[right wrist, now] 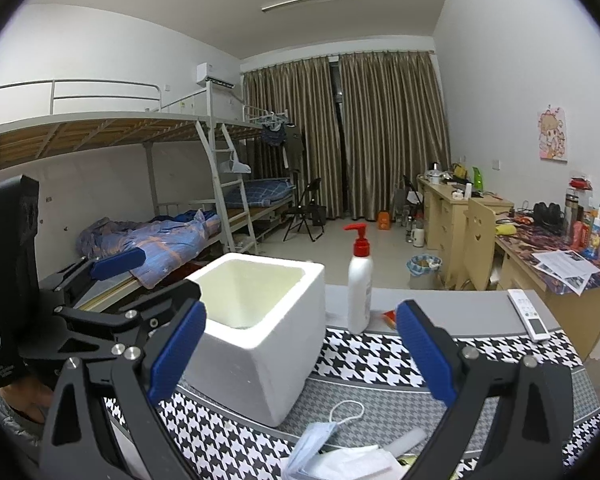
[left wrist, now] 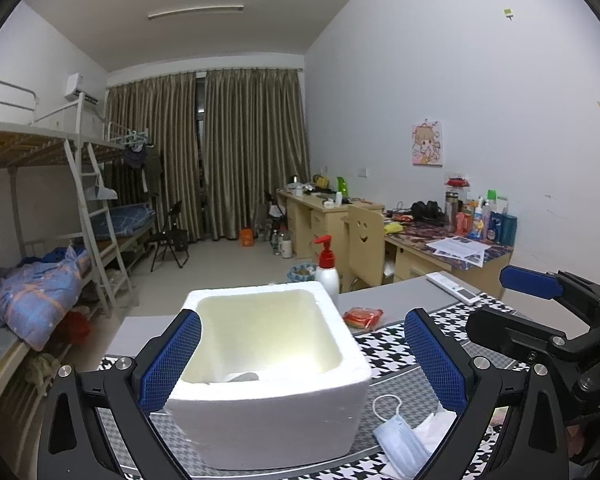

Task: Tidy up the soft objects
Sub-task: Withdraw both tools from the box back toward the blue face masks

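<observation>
A white foam box (left wrist: 268, 376) stands open on the houndstooth cloth (left wrist: 384, 350); something white lies inside at its near wall. My left gripper (left wrist: 304, 360) is open, its blue fingers either side of the box. A blue face mask (left wrist: 400, 440) and white tissue (left wrist: 436, 426) lie right of the box. In the right wrist view the box (right wrist: 260, 332) is left of centre, the mask (right wrist: 312, 440) and tissue (right wrist: 352, 462) lie near the bottom, below my open, empty right gripper (right wrist: 300, 356).
A white pump bottle with a red top (right wrist: 360, 284) stands behind the box. A red packet (left wrist: 362, 316) and a white remote (right wrist: 528, 314) lie on the grey table. Bunk beds stand left, desks right.
</observation>
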`<control>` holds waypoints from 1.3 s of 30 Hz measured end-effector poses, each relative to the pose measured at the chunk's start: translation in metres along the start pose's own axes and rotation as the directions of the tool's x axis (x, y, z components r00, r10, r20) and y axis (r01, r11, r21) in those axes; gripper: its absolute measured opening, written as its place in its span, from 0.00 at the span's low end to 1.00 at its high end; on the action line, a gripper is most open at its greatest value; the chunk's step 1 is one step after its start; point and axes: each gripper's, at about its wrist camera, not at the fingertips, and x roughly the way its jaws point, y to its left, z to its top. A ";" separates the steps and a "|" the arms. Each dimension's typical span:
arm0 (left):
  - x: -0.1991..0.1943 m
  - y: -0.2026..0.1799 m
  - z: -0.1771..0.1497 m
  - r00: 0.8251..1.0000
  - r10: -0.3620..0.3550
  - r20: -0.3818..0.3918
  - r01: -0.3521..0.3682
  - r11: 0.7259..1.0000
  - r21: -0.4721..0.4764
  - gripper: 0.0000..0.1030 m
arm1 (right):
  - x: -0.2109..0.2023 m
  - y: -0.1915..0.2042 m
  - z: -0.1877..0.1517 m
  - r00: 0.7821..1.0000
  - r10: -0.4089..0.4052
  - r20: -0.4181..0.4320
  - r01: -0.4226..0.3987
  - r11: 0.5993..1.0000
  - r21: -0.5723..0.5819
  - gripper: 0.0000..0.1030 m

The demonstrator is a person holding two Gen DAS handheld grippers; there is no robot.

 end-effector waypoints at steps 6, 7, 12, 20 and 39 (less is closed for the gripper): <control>0.004 -0.004 -0.006 0.999 -0.030 -0.026 0.030 0.999 -0.014 0.99 | -0.007 -0.009 -0.008 1.000 -0.013 -0.002 0.013 1.000 0.013 0.95; 0.004 -0.005 -0.007 0.999 -0.032 -0.030 0.032 0.999 -0.014 0.99 | -0.008 -0.011 -0.010 1.000 -0.016 -0.004 0.016 1.000 0.016 0.95; 0.006 -0.008 -0.010 0.998 -0.050 -0.046 0.050 0.999 -0.019 0.99 | -0.015 -0.018 -0.015 0.999 -0.032 -0.005 0.032 0.999 0.034 0.95; 0.007 -0.015 -0.016 0.994 -0.082 -0.065 0.081 0.996 -0.022 0.99 | -0.022 -0.030 -0.022 0.999 -0.054 -0.006 0.055 0.997 0.062 0.95; 0.012 -0.032 -0.038 0.985 -0.129 -0.116 0.129 0.992 -0.011 0.99 | -0.033 -0.044 -0.040 0.993 -0.112 -0.030 0.114 0.992 0.046 0.95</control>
